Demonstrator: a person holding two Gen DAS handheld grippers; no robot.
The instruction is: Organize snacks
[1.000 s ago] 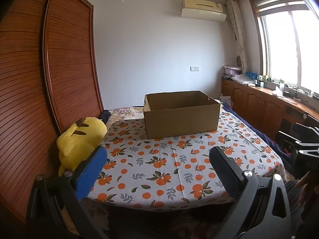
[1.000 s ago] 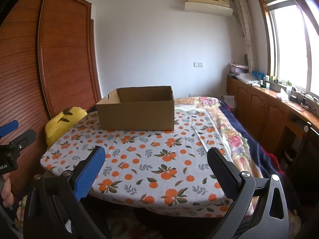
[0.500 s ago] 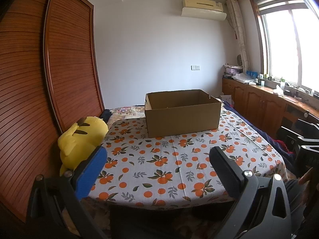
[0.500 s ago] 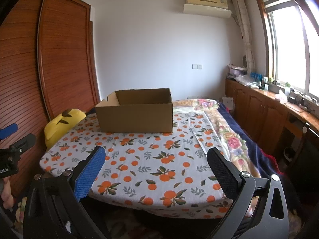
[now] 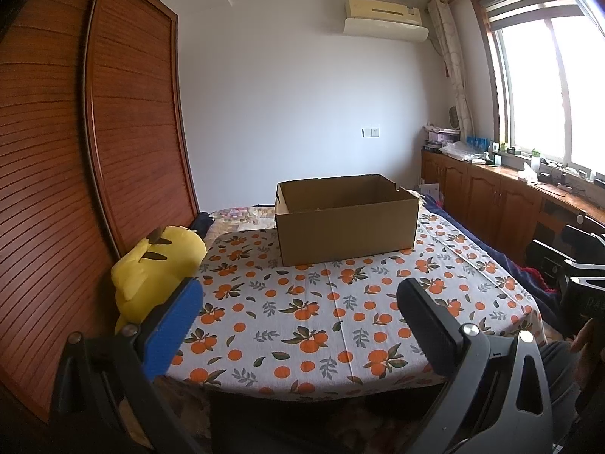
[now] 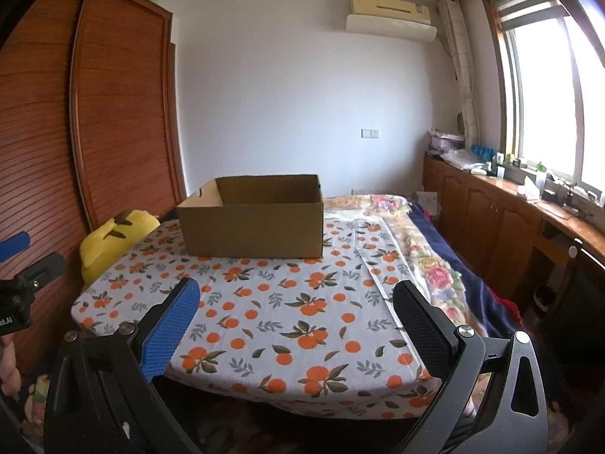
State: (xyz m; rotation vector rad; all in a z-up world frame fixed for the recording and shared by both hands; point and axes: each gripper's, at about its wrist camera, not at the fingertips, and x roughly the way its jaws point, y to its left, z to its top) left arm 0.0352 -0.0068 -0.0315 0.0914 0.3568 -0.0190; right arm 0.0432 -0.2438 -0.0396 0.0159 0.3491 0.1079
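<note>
An open brown cardboard box [image 5: 346, 223] [image 6: 251, 221] stands on the far part of a cloth with an orange-fruit print [image 5: 321, 302] [image 6: 287, 302]. Its inside is mostly hidden by its walls; no snacks show on the cloth. My left gripper [image 5: 298, 299] hangs open off the near edge of the cloth, well short of the box, with nothing between its fingers. My right gripper [image 6: 295, 297] is open too, empty, near the front edge to the right of the box. The left gripper's tip [image 6: 22, 261] shows at the left edge of the right wrist view.
A yellow plush toy [image 5: 155, 265] [image 6: 111, 238] lies at the cloth's left edge against a wooden slatted wardrobe [image 5: 94, 174]. A floral and dark blue blanket [image 6: 427, 257] lies on the right. Wooden cabinets [image 5: 491, 204] with clutter run under the window.
Both grippers have drawn back and risen a little, so the box and cloth sit slightly farther off and lower in view. Both stay open and empty.
</note>
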